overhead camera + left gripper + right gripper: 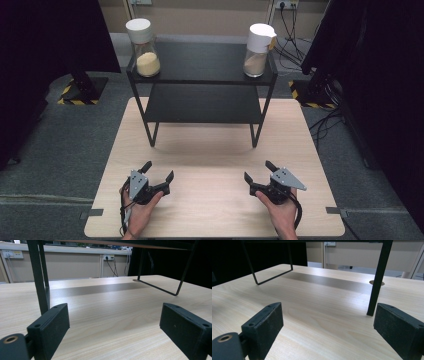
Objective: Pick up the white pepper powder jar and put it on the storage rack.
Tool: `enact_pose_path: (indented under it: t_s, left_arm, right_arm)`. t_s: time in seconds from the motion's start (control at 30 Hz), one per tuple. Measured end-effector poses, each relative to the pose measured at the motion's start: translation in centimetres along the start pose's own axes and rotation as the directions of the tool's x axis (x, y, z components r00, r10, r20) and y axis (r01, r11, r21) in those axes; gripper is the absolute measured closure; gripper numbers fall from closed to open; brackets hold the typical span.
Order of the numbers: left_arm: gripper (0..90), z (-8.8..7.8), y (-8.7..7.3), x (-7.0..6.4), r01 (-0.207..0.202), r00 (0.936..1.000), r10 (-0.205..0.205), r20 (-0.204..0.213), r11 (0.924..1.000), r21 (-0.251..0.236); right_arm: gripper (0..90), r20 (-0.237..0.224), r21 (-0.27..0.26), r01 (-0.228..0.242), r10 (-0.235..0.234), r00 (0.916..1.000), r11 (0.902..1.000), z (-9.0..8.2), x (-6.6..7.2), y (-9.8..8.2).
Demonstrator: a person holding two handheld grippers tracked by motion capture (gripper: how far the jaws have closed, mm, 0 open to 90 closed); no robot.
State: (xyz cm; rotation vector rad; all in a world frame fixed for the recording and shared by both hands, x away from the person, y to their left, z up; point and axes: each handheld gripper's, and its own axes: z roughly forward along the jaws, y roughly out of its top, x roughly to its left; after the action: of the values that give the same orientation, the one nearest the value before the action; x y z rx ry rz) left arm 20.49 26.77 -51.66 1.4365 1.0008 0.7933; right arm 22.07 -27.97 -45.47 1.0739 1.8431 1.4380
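Two grippers low on the near table [215, 160], both empty: left gripper [157, 172] at about seven o'clock from the table's middle, right gripper [259, 171] at about five o'clock, each cradled in a hand coming up from six o'clock. Jaws spread wide on both, nothing between the pads, just bare wood seen along the left gripper [113, 322] and the right gripper [327, 322]. Angled inward a little, left aimed toward one o'clock, right toward eleven o'clock, resting on or just above the wood; hard to tell which.

Farther off at twelve o'clock, a black two-level shelf [200, 80]. On its top level, well apart from either gripper: left jar [143, 47] at eleven o'clock with yellowish grains, right jar [257, 50] at one o'clock with paler contents and a spout lid.

Likely trouble ahead: both jars tall, top-heavy under big white lids and close to the shelf's corners, so prone to tip or slide off if nudged. Glass probably slippery, so risk of slipping from a shallow or off-centre pinch. Also a chance of clipping the thin shelf leg [378, 277] or frame on a low reach forward.
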Motion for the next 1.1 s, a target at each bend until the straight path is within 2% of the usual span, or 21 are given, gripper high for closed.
enact_pose_path:
  t_s: [0.3, 0.57, 1.1]
  left_arm:
    - [8.4, 0.0, 0.0, 0.0, 0.000, 1.0000, 0.000, 0.000, 1.0000, 0.000]
    - [8.4, 0.0, 0.0, 0.0, -0.001, 1.0000, 0.001, 0.000, 1.0000, 0.000]
    - [8.4, 0.0, 0.0, 0.0, -0.002, 1.0000, 0.002, 0.000, 1.0000, 0.000]
  right_arm:
    - [9.0, 0.004, 0.022, -0.003, 0.003, 1.0000, 0.9998, 0.0, 0.2, -1.0]
    - [9.0, 0.017, 0.021, -0.004, 0.004, 0.9998, 0.9998, -0.2, 0.4, -2.1]
    - [9.0, 0.026, 0.030, 0.009, -0.010, 0.9996, 0.9995, -0.2, 0.4, -2.9]
